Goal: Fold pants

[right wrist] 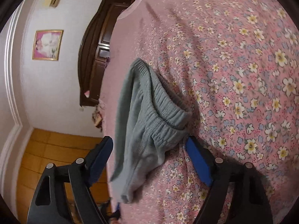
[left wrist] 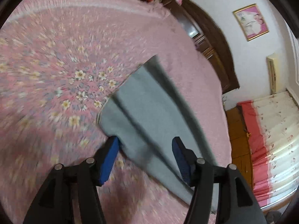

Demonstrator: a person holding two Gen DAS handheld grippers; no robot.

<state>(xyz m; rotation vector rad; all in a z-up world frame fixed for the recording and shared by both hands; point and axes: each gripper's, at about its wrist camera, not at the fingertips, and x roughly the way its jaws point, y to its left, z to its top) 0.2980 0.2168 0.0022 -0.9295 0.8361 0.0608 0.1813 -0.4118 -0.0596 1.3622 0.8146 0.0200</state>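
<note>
We find no text, label, brand, number or sign that can be read in either view. The framed picture on the wall shows only pink and white shapes, with no lettering we can make out. The pink bedspread carries a flower print and no words. The grey pants show a plain elastic waistband with no tag or logo visible to us. The left view is blurred, so any fine print there is beyond our reading.
</note>
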